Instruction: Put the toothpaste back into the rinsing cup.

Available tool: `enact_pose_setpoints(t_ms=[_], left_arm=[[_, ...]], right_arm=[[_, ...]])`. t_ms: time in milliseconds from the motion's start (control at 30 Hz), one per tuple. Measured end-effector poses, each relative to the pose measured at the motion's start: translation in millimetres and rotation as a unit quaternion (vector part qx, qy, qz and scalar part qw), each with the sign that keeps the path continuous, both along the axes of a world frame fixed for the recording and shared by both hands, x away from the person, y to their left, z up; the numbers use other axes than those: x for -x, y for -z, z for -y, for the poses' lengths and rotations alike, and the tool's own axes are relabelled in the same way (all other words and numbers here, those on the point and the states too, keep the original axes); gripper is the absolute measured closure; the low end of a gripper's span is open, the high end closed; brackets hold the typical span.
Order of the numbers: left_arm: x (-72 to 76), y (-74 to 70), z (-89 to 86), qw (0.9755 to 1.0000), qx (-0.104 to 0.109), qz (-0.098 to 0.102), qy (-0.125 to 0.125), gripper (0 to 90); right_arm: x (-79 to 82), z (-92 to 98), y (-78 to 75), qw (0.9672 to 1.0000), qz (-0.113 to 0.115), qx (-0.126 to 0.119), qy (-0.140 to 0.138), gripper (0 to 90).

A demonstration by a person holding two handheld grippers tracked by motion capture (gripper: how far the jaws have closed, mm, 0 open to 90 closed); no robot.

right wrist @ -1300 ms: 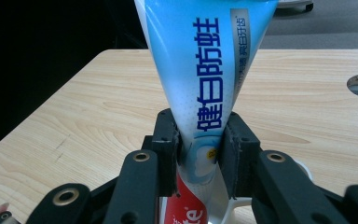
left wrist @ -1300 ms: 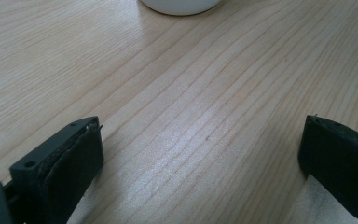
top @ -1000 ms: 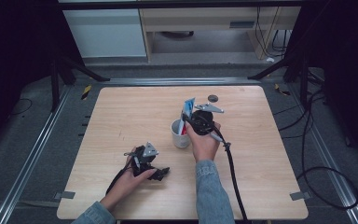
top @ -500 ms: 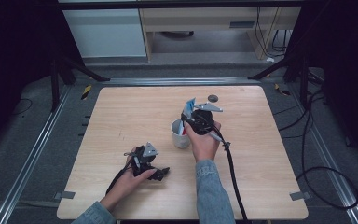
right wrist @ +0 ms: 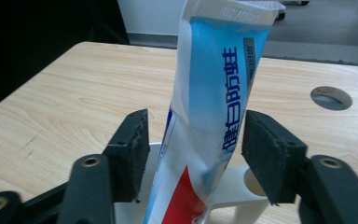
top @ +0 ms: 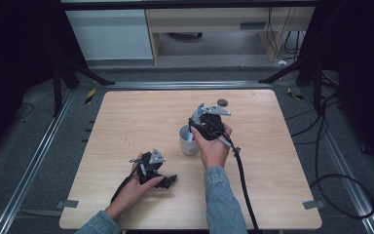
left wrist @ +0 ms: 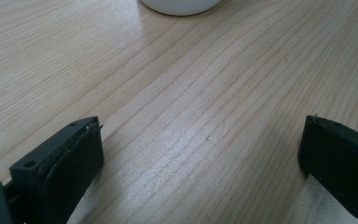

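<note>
The tube (right wrist: 214,107) is soft and flat, shiny blue and white with a red patch low down and dark blue letters up its side. Its top end is a crimped white strip. It stands nearly upright, leaning a little, with its low end inside the cup (top: 188,141), which is white, round and smooth. The cup sits near the middle of the counter (top: 126,112), a pale wood board with fine grain lines and rounded corners. A small round grey hole (top: 222,102) is set in the wood near the far edge. Around the counter the floor (top: 39,146) is dark grey, with metal rails along the sides and black cables lying loose. A white cabinet (top: 109,31) stands at the back. The right gripper (right wrist: 193,154) is over the cup. Its jaws have just been opening, and they now stand apart with the tube between them. A small gap shows on each side, so the rough black pads (right wrist: 265,149) do not press on the tube. The left gripper (left wrist: 200,158) rests low on the counter near the front edge, a little way from the cup. Its jaws are wide apart, with bare wood between them.
</note>
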State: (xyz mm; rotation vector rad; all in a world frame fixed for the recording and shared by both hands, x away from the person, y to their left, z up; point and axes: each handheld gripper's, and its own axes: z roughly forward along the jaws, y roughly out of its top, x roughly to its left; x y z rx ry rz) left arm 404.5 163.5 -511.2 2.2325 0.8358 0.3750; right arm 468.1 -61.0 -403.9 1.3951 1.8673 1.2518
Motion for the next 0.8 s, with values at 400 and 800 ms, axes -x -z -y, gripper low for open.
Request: enact_pose_setpoints(t_ms=[400,800], left_arm=[[0.0,0.0,0.0,1.0000,0.000,0.000,0.000,0.0],[0.0,-0.1,0.0,1.0000,0.000,0.000,0.000,0.0]], right_arm=[[0.3,-5.4,-5.0,0.9982,0.004,0.059,0.007,23.9],[2.7,-7.4,-11.5,0.9959,0.009,0.090,0.004,8.5]])
